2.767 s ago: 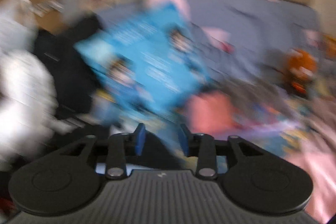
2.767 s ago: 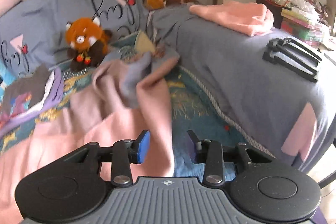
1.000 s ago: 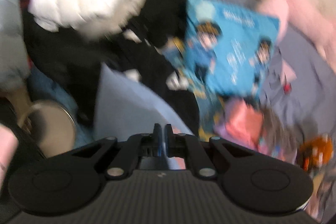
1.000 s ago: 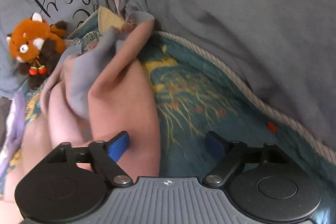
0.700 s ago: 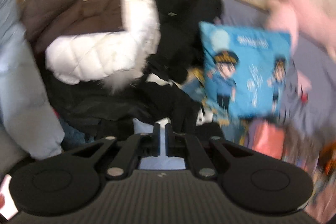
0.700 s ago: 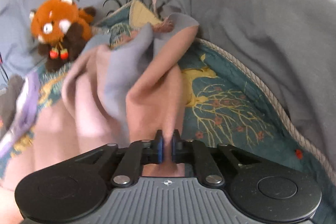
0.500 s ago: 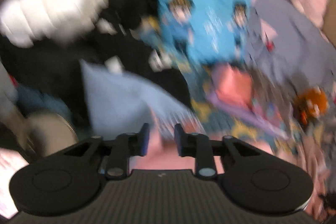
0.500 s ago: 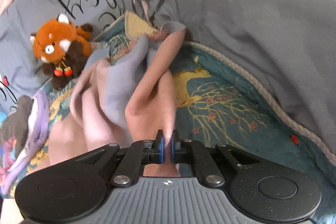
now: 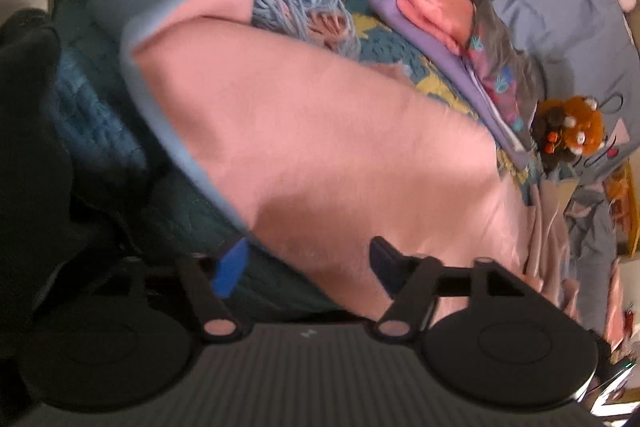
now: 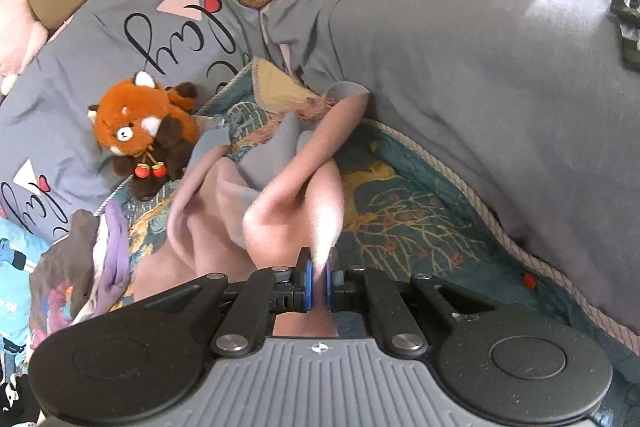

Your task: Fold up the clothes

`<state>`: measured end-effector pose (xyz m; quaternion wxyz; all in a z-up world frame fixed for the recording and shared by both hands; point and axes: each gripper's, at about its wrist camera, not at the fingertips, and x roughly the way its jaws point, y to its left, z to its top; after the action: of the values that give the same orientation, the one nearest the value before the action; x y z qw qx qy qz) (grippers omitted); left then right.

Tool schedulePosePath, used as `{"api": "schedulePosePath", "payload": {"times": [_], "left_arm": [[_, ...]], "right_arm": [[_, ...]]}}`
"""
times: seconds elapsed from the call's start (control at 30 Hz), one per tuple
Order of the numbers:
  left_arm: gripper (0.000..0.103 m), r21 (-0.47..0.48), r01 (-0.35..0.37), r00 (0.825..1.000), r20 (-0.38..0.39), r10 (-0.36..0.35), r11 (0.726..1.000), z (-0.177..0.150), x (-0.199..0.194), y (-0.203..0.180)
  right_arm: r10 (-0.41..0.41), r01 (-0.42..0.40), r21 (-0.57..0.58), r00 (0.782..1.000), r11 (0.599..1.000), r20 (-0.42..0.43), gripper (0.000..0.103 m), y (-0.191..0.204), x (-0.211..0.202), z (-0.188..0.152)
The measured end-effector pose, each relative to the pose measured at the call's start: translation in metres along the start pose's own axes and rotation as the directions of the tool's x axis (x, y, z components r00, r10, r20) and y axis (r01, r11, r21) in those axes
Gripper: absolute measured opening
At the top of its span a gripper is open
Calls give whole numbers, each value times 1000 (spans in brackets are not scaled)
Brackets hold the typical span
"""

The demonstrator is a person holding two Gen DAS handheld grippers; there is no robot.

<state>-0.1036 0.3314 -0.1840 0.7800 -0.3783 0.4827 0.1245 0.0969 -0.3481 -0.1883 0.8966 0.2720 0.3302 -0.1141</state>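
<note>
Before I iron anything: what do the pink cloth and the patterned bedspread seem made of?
Pink cloth: probably soft fleece, matte, fuzzy at the edge, grey-blue on the reverse. Bedspread: seemingly quilted woven fabric, printed with gold branches, corded edge.

The left wrist view looks down, close and seemingly tilted, over the pink blanket (image 9: pixel 320 131) toward the bed's (image 9: pixel 576 23) far side. The right wrist view sits low on the bed, facing the grey pillow (image 10: pixel 132 27). Both share the blanket and the red panda plush (image 9: pixel 572 131).
</note>
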Motion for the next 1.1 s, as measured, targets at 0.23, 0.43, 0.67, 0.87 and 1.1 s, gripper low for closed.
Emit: {"api": "schedulePosePath", "payload": {"times": [0.23, 0.43, 0.67, 0.87, 1.1], "left_arm": [[92, -68, 105, 991, -73, -110, 992, 5, 35, -10], [84, -265, 174, 954, -194, -229, 948, -6, 71, -1], [57, -390, 142, 964, -156, -217, 910, -8, 100, 14], [38, -329, 139, 979, -99, -181, 934, -7, 90, 0], [4, -250, 249, 968, 47, -245, 936, -9, 46, -3]], "right_arm": [[3, -3, 14, 1000, 1000, -9, 7, 3, -4, 1], [5, -5, 10, 1000, 1000, -10, 7, 4, -6, 2], [1, -1, 3, 1000, 1000, -17, 7, 4, -4, 1], [2, -2, 3, 1000, 1000, -12, 7, 1, -6, -1], [2, -2, 8, 1000, 1000, -16, 7, -2, -7, -3]]}}
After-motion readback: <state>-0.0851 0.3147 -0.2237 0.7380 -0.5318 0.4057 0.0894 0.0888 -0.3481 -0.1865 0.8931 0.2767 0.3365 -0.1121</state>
